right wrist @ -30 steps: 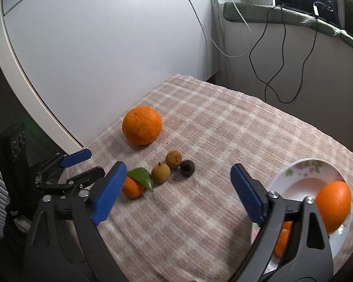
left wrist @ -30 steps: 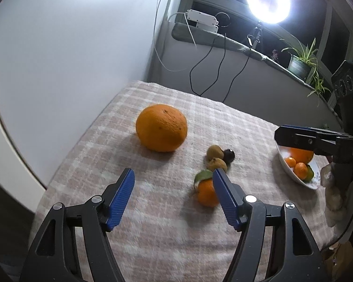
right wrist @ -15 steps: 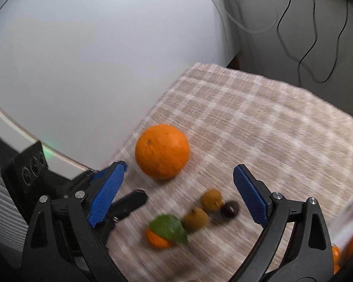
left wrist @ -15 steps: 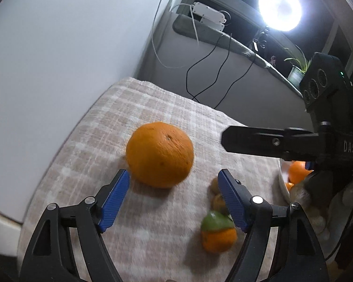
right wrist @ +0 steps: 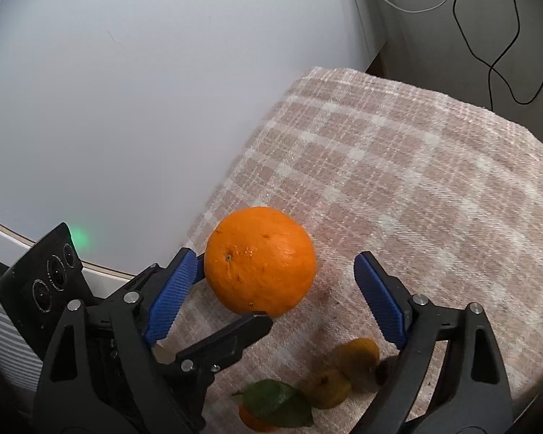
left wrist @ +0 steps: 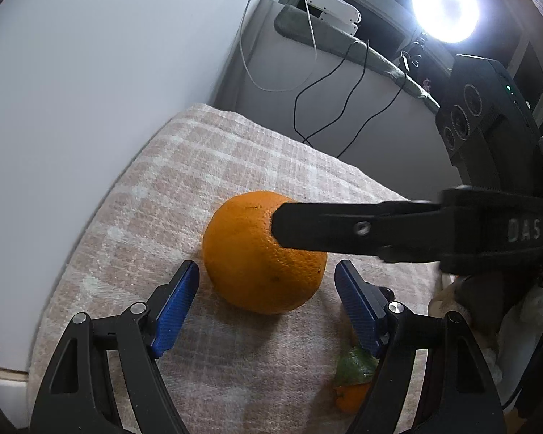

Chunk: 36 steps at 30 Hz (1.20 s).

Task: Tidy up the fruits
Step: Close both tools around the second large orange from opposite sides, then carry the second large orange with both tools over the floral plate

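Observation:
A large orange (left wrist: 262, 253) sits on the checked tablecloth (left wrist: 235, 166). My left gripper (left wrist: 268, 300) is open, its blue pads on either side of the orange's near face. My right gripper (right wrist: 271, 296) is open too and reaches the same orange (right wrist: 260, 260) from the other side; one of its black fingers (left wrist: 344, 228) crosses the orange in the left wrist view. A small mandarin with a green leaf (right wrist: 271, 410) and small brown fruits (right wrist: 344, 372) lie just in front of the orange.
A white wall panel (right wrist: 126, 108) borders the tablecloth (right wrist: 416, 181) close behind the orange. Black and white cables (left wrist: 329, 83) hang at the back under a ledge. A ring light (left wrist: 445, 3) shines at upper right.
Both grippers have moved in toward the large orange from opposite sides and now bracket it. The plate of fruit has left both views.

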Each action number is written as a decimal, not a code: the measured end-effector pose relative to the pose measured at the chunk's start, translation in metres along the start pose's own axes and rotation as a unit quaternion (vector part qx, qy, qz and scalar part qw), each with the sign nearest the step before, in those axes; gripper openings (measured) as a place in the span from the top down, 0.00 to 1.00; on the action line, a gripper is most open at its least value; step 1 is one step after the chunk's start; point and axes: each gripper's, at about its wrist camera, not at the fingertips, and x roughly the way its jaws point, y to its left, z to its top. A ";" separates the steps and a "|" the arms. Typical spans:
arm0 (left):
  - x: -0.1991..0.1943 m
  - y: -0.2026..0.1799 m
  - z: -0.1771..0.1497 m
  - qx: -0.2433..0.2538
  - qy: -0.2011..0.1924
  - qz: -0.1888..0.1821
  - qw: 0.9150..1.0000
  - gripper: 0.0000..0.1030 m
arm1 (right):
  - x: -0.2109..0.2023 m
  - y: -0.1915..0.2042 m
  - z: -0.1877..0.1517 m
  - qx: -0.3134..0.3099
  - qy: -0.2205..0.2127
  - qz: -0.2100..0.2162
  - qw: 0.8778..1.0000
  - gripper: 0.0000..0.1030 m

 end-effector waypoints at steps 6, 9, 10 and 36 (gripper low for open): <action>0.004 0.000 0.003 0.001 0.003 0.000 1.000 0.31 | 0.009 -0.001 0.001 0.011 0.009 0.018 1.000 0.26; 0.004 0.000 0.002 0.002 0.003 0.002 1.000 0.32 | 0.011 0.001 0.003 0.014 0.011 0.025 1.000 0.33; 0.004 0.000 0.002 0.002 0.003 0.001 1.000 0.33 | 0.011 0.003 0.003 0.012 0.011 0.023 1.000 0.33; -0.017 -0.053 0.006 0.043 -0.023 -0.003 0.999 0.33 | -0.048 0.003 -0.014 0.009 -0.028 0.017 0.999 0.34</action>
